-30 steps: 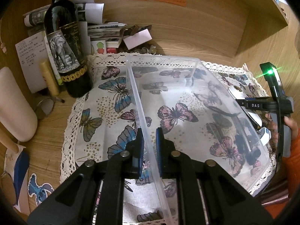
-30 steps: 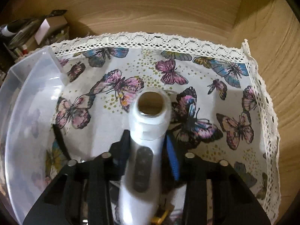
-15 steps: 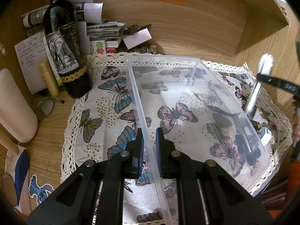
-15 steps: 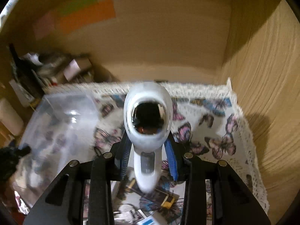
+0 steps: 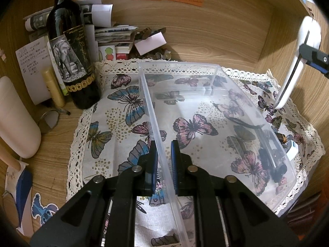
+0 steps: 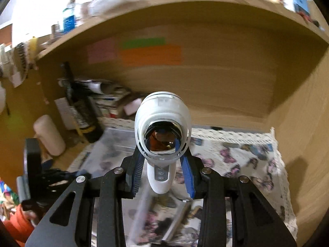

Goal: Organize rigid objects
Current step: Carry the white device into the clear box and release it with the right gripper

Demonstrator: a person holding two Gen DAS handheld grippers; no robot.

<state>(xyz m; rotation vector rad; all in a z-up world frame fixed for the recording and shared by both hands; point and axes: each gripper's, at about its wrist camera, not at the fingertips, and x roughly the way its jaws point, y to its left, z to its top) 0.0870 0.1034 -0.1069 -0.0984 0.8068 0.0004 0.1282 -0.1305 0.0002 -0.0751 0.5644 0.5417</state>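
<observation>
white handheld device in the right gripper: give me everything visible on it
The white handheld device looks like glossy plastic: a bulbous head with a round, dark, reflective opening facing the right wrist camera, and a narrower handle carrying a grey strip of small buttons. The right gripper has its blue-padded jaws closed on it just below the head. In the left wrist view it hangs in the air, tilted, above the butterfly cloth right of the clear plastic bin, touching neither.
</observation>
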